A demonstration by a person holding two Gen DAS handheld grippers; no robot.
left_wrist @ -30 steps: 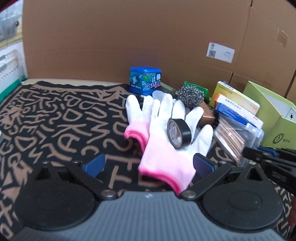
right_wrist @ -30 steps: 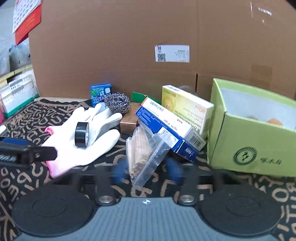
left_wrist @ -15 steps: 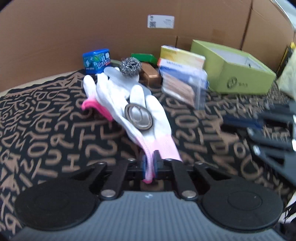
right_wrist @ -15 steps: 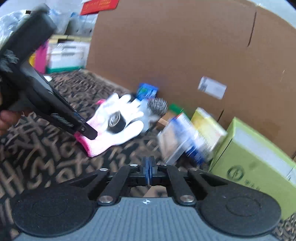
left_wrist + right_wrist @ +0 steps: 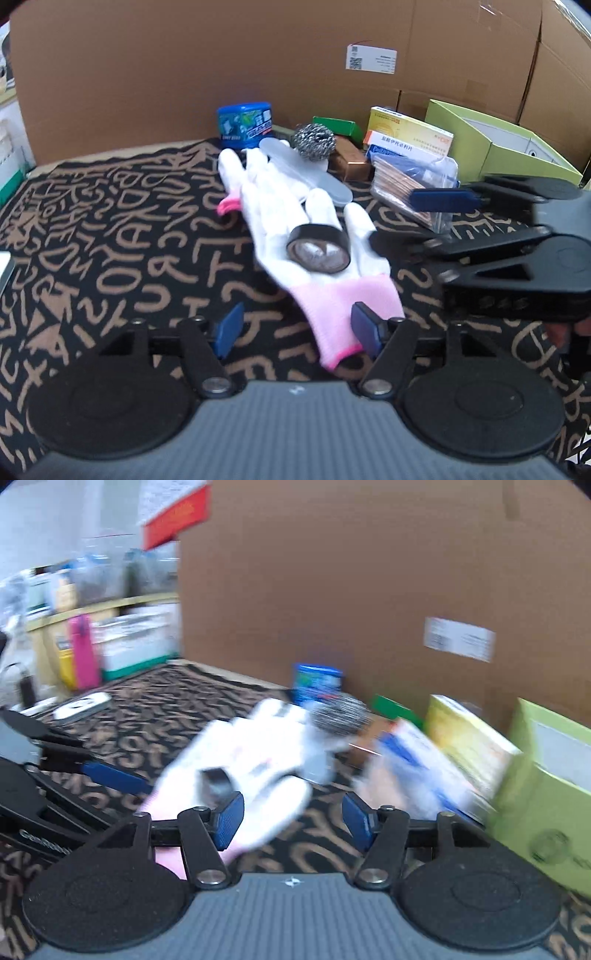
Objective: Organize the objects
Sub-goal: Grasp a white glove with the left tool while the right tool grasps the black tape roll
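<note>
The left gripper (image 5: 301, 326) has its blue pads apart; its jaws have just been opening. The pink cuff of the white glove (image 5: 314, 236) lies between them, and the right pad sits just beside the cuff, but the pads do not squeeze it. The right gripper (image 5: 291, 821) also has its pads apart, and its jaws have just been opening too. Only the patterned cloth (image 5: 317, 845) shows in the gap, though the glove's edge lies just past the left pad. This view is blurry.

The glove lies flat on the black and tan cloth with its fingers pointing away. A roll of black tape (image 5: 318, 248) sits on its palm. Just behind the glove's fingertips are a steel scrubber (image 5: 314, 141) and a blue tub (image 5: 244, 124). To the right of those are a small brown box (image 5: 349, 162), a clear bag of thin sticks (image 5: 413, 184), a blue and white box (image 5: 397, 146) and a yellow box (image 5: 406, 127). A green box (image 5: 491, 155) with an open top stands farthest right. A big cardboard wall (image 5: 221, 66) stands behind everything
</note>
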